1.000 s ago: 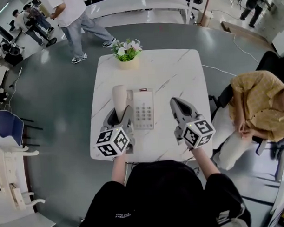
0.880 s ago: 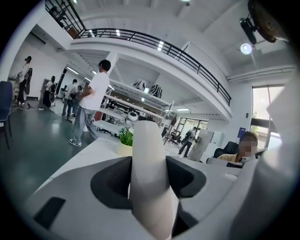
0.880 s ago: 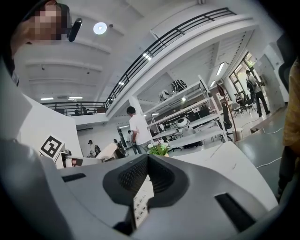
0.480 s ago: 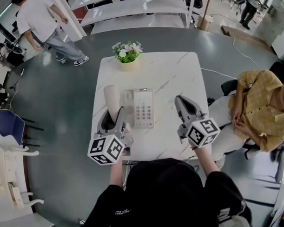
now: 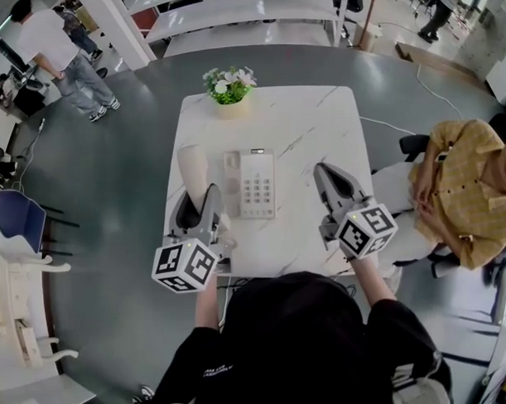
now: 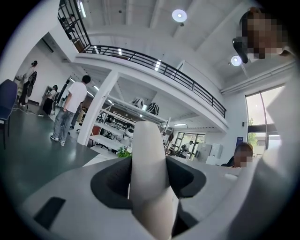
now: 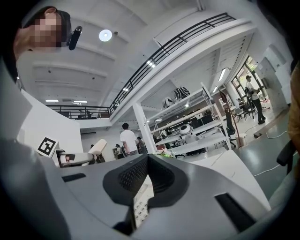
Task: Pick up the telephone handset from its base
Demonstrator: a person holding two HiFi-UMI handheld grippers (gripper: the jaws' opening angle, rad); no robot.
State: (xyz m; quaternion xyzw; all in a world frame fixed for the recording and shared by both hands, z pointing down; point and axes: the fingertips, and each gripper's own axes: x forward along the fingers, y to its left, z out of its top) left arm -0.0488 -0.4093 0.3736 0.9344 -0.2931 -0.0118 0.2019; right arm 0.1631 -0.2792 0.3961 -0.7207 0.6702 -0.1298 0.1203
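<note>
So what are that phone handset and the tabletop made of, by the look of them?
The handset looks like smooth, matte cream plastic: it has an even colour, a soft sheen and rounded, moulded edges. The table is white with thin grey veins and a slight gloss, so it is probably marble or a marble-print laminate. The pictures can't settle which.

free: table (image 5: 316,120) right side, seemingly | obstacles: phone base (image 5: 254,184) centre, flowerpot (image 5: 230,108) beyond

No words or numbers can be read. The keys on the telephone base (image 5: 257,187) are too small to read; the left cube (image 5: 185,266) and the right cube (image 5: 367,231) bear only black-and-white square markers.
</note>
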